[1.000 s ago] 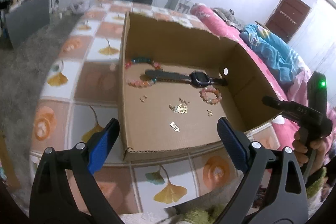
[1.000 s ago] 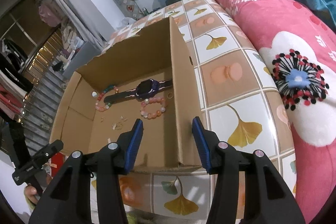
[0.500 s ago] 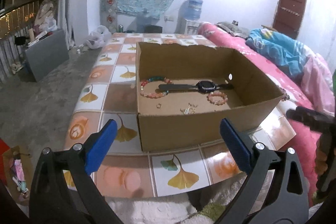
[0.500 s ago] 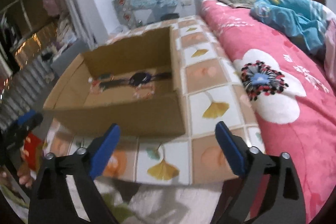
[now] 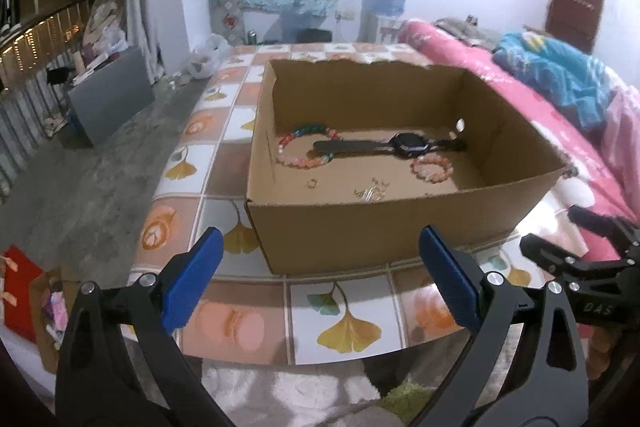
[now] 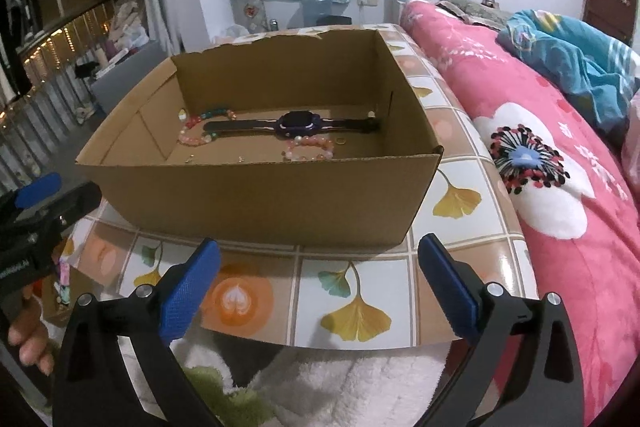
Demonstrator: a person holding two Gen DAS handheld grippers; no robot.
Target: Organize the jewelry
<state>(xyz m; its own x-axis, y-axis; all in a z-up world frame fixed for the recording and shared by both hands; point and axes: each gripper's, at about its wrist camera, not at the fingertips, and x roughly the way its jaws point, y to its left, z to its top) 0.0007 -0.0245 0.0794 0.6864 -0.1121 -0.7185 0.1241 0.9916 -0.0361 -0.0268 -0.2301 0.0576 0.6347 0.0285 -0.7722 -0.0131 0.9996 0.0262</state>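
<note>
Hovering short of the table edge, left gripper (image 5: pixel 318 277) and right gripper (image 6: pixel 318 283) both stand with jaws spread wide and nothing between them. Cardboard box (image 5: pixel 372 231) sits on the tiled table (image 5: pixel 344 323); all jewelry visible lies on its floor: black watch (image 5: pixel 408 143) stretched across the back, multicolour bead bracelet (image 5: pixel 306 145) at its strap end, pink bead bracelet (image 5: pixel 432 167) just in front of the watch face, a small ring (image 5: pixel 312 183) and small metal pieces (image 5: pixel 372 191) nearer the front wall. Judgement: the scene fits either jewelry already gathered or sorting yet to come; cannot settle which. Any reach inside should clear the front wall from above; the tiny pieces need a nearly closed, centred pinch and the beads may roll.
</note>
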